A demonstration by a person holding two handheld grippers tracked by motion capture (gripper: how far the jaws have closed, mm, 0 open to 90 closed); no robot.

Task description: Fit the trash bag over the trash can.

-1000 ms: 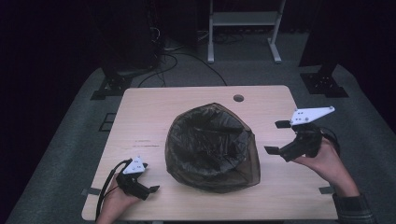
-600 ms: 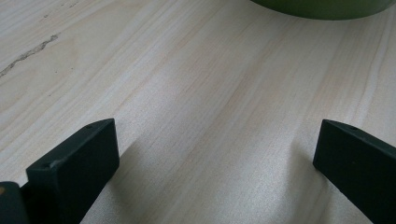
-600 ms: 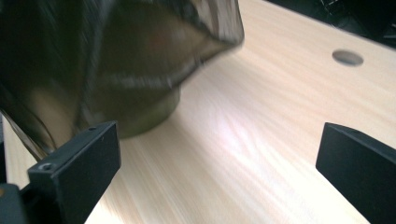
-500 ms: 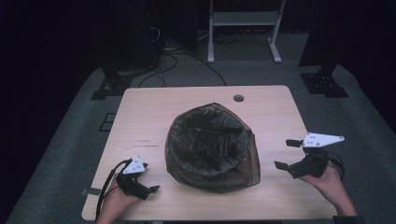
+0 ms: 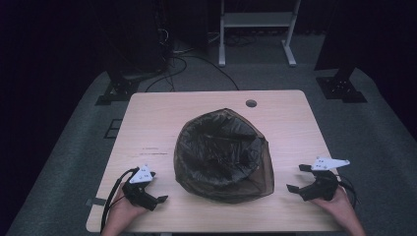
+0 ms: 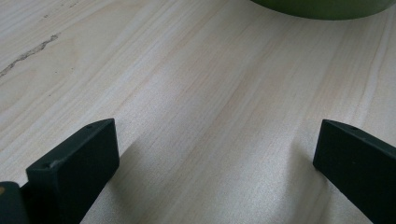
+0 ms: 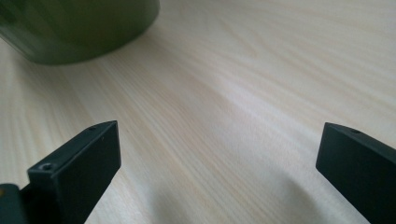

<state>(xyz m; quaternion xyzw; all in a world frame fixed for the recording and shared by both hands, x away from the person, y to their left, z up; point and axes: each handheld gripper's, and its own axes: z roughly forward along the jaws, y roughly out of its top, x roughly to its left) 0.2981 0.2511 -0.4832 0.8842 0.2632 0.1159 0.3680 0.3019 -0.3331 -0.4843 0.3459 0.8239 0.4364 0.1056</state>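
Both grippers sit wide apart now: right gripper [image 5: 300, 178] has dropped back beside the lined bin [image 5: 223, 155], left gripper [image 5: 156, 192] resting opposite — bagging probably done.

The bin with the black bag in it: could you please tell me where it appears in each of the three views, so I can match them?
High view: the bin stands mid-table, between the two claws.
Left gripper view: its green base shows at the top edge, right of centre.
Right gripper view: its green wall sits in the top left corner.
Shared landmark: the pale wooden table, which carries the bin in all three.
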